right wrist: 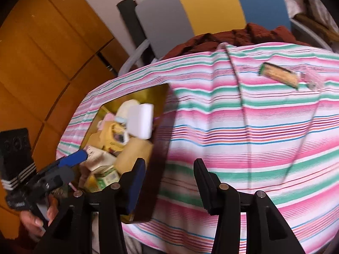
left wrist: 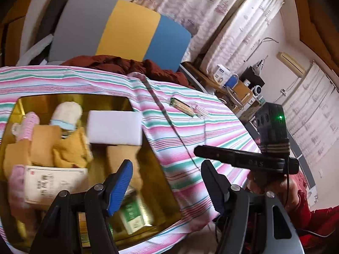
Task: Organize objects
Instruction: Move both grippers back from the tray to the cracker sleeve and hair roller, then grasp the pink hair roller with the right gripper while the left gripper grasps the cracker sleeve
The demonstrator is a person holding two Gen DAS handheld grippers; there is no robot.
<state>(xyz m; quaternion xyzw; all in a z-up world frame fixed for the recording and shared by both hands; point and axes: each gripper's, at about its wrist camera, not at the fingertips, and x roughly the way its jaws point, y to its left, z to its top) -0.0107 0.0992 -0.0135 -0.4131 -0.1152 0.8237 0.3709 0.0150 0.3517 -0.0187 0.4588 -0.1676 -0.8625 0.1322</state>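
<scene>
L gripper (left wrist: 167, 182) hangs w/ jaws spread wide, nothing between them, over the near right corner of the gold box (left wrist: 156, 154). R gripper (right wrist: 169, 182) also wide apart & empty, above the striped cloth (right wrist: 254, 131) just right of the box wall.

Left wrist view: box fills the 9 o'clock side. Inside: white foam block (left wrist: 115, 128) at top right, leaning on the rim; yellow cloth item (left wrist: 72, 148) mid; pink-striped roll (left wrist: 28, 126) & cream roll w/ blue band (left wrist: 66, 114) toward 11; white labelled carton (left wrist: 55, 183) at 8; green-white carton (left wrist: 132, 213) at 6, partly behind the blue pad of the left finger. All blurred, labels unreadable.

Still out on the cloth, well apart from the box: gold-green flat packet (left wrist: 182, 106) at 1 o'clock, w/ a clear plastic bit (left wrist: 200, 112) just beside its right end; touching or not, can't tell.

Beyond the table edge at 12: dark red fabric (left wrist: 127, 65) & a grey-yellow-blue panel (left wrist: 118, 29).
</scene>
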